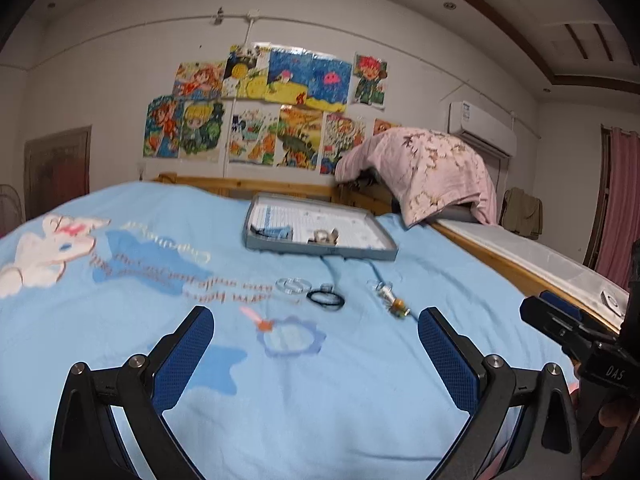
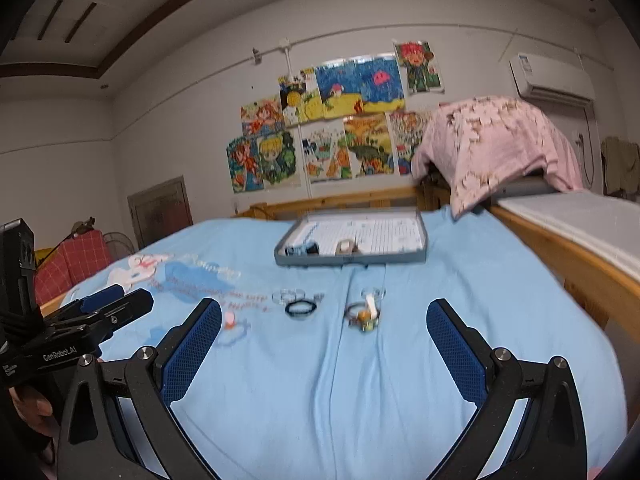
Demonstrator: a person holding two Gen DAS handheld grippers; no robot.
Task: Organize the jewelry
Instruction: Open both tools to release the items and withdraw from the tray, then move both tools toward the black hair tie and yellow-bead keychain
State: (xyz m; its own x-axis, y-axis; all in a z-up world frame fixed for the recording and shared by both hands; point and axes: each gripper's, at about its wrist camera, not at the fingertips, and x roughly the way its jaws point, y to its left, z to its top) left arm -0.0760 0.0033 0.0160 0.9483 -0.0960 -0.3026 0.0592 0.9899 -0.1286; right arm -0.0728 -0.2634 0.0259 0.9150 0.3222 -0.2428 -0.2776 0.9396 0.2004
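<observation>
Both claws hung low over the near part of the bed [image 1: 360,400], spread wide and gripping nothing: the left claw [image 1: 316,332] and the right claw [image 2: 324,324] each showed blue, finely dimpled pads on black hinged arms. The loose jewelry lay straight ahead of both, on the sheet between the claws and the tray [image 1: 394,254], which sat farther back near the wooden bed rail. In the right wrist view the beaded piece [image 2: 364,316], a small tangle with a silvery part and orange and green beads, lay almost on the centre line between the fingers, so the right claw looked the better placed for it; in the left wrist view it sat close to that claw's right finger and ran slantwise away to the upper left. The black ring [image 1: 326,300], a thin dark loop lying flat, and the clear ring [image 1: 293,285], glassy and hard to make out, sat touching or nearly so, a little left of the beads, nearer the left claw's line. The tray was a shallow grey box with a pale gridded lining and already held a few small things, too blurred to name. The sheet was soft, light blue printed cotton, likely to give under a downward press.
</observation>
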